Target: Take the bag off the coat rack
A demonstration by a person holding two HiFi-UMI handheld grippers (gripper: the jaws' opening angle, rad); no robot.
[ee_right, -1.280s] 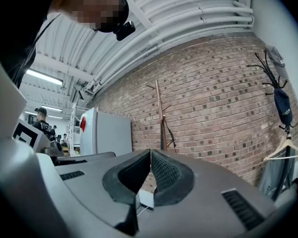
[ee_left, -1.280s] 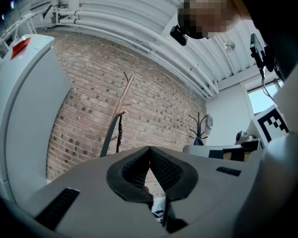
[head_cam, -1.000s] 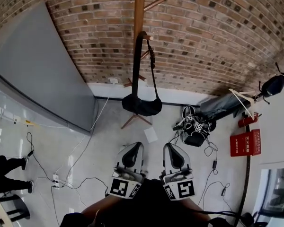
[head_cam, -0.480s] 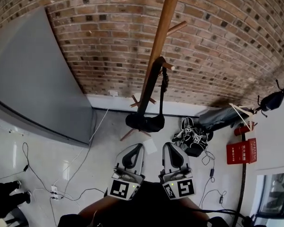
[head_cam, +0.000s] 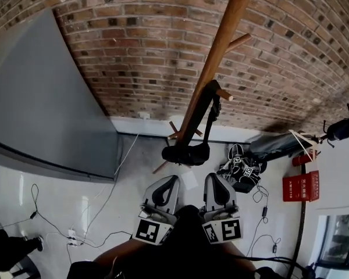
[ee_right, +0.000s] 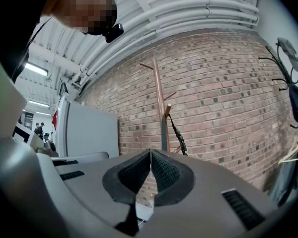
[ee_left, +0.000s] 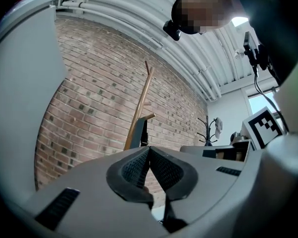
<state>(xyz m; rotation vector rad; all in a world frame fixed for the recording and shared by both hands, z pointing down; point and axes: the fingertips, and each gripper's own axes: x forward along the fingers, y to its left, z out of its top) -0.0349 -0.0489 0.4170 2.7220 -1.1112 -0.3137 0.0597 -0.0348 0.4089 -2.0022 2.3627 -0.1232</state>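
Observation:
A wooden coat rack (head_cam: 221, 45) stands against the brick wall. A black bag (head_cam: 186, 154) hangs low by its strap (head_cam: 202, 106) from a peg (head_cam: 224, 94). Both grippers are held close to the body, below the bag and apart from it. The left gripper (head_cam: 170, 179) is shut with nothing in it, and so is the right gripper (head_cam: 212, 178). In the left gripper view the rack (ee_left: 139, 117) and strap (ee_left: 142, 135) show just above the closed jaws (ee_left: 149, 150). The right gripper view has the rack (ee_right: 160, 98) and strap (ee_right: 178, 133) beyond its closed jaws (ee_right: 151, 152).
A grey panel (head_cam: 41, 97) leans on the wall at the left. Cables (head_cam: 75, 225) trail over the floor. A pile of black gear (head_cam: 241, 167), a red box (head_cam: 301, 186) and a second dark rack (head_cam: 343, 127) lie at the right. White paper (head_cam: 189, 180) is on the floor.
The head view has swung and come nearer: the rack now slants to the upper right and looks larger. Both grippers stay shut, side by side, in about the same place.

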